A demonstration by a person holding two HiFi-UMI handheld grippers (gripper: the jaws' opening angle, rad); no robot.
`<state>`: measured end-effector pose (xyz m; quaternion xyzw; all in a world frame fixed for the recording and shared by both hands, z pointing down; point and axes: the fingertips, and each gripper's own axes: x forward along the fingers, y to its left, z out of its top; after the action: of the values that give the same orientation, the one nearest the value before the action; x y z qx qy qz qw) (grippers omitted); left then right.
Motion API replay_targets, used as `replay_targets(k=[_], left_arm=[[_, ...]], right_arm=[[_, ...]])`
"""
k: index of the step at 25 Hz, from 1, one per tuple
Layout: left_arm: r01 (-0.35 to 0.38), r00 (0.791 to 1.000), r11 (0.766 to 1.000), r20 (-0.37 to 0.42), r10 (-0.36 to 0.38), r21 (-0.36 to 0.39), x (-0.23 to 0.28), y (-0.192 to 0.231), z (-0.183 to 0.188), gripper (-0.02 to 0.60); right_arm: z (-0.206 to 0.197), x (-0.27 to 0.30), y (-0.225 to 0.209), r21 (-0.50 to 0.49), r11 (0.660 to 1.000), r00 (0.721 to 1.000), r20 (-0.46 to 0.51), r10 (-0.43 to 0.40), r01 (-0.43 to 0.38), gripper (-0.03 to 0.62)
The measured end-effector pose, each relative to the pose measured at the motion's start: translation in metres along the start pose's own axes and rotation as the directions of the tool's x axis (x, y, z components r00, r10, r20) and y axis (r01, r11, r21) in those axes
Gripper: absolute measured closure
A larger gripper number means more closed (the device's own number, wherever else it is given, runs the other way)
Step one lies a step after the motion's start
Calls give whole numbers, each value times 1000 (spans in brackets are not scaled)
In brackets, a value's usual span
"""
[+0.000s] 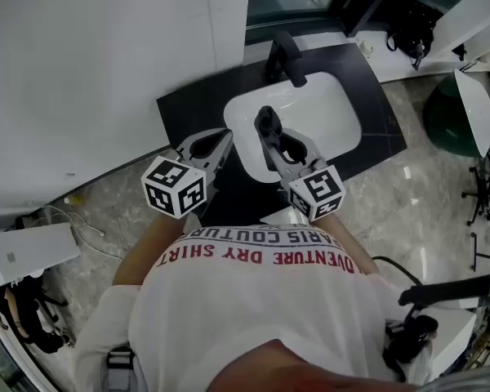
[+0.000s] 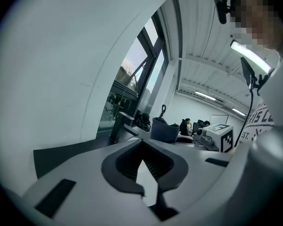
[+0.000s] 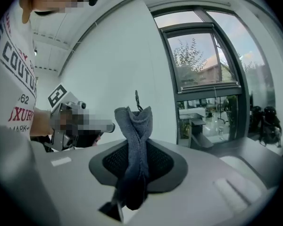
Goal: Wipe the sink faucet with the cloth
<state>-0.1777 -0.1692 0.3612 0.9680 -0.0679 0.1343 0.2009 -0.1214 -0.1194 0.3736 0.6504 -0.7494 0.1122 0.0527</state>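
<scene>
1. Right gripper (image 1: pixel 266 131) was clenched on the grey cloth (image 3: pixel 134 145). The cloth was bunched between the jaws, with its top end and a small hanging loop sticking out past the tips
2. Left gripper (image 1: pixel 221 136) had its jaws brought together with nothing between them. Only a thin wedge of light showed between the ribbed pads in the left gripper view
3. In the head view the cloth sat over the near-left part of the white sink basin (image 1: pixel 331 109), just inside the rim. I couldn't tell whether it touched the porcelain
4. The basin was set into a black counter (image 1: pixel 188 104). What showed of its inside was plain white surface, with the cloth and the right gripper's tips in front of it
5. The black faucet (image 1: pixel 284 57) stood at the far edge of the basin with its spout reaching over the bowl. The cloth was well apart from it, on the near side
6. The left gripper was over the counter just left of the basin rim, beside the right gripper and not touching it
7. The person in a white printed T-shirt (image 1: pixel 253 300) stood at the near edge of the counter, with a white wall (image 1: pixel 82 64) to the left
8. A dark green round thing (image 1: pixel 449 117) sat on the floor right of the counter. Its contents couldn't be made out
</scene>
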Motion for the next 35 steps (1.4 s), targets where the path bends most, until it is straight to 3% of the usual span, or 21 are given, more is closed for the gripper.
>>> replay_targets(k=[6, 11, 19, 23, 27, 31, 35], left_arm=[[-14, 997, 1000, -71, 13, -5, 36, 8, -13, 580], [-13, 997, 1000, -76, 13, 1, 51, 18, -15, 580], [128, 985, 991, -119, -124, 28, 68, 51, -10, 580], [184, 974, 982, -145, -175, 50, 63, 73, -6, 580], [189, 968, 982, -169, -185, 13, 53, 103, -13, 580], [182, 967, 983, -179, -180, -8, 55, 134, -18, 580], [176, 965, 984, -192, -177, -22, 57, 153, -27, 580]], right_arm=[[-21, 9, -40, 72, 997, 1000, -4, -27, 27, 517], [-26, 21, -59, 76, 996, 999, 14, -50, 49, 517], [-24, 80, -78, 26, 982, 982, 5, -188, 188, 517], [-34, 116, -97, 23, 960, 959, -36, -280, 281, 517], [-43, 148, -119, -11, 936, 933, -77, -352, 352, 517], [-62, 178, -156, -17, 897, 888, -136, -439, 441, 517], [-87, 198, -178, -83, 869, 844, -207, -494, 488, 517]])
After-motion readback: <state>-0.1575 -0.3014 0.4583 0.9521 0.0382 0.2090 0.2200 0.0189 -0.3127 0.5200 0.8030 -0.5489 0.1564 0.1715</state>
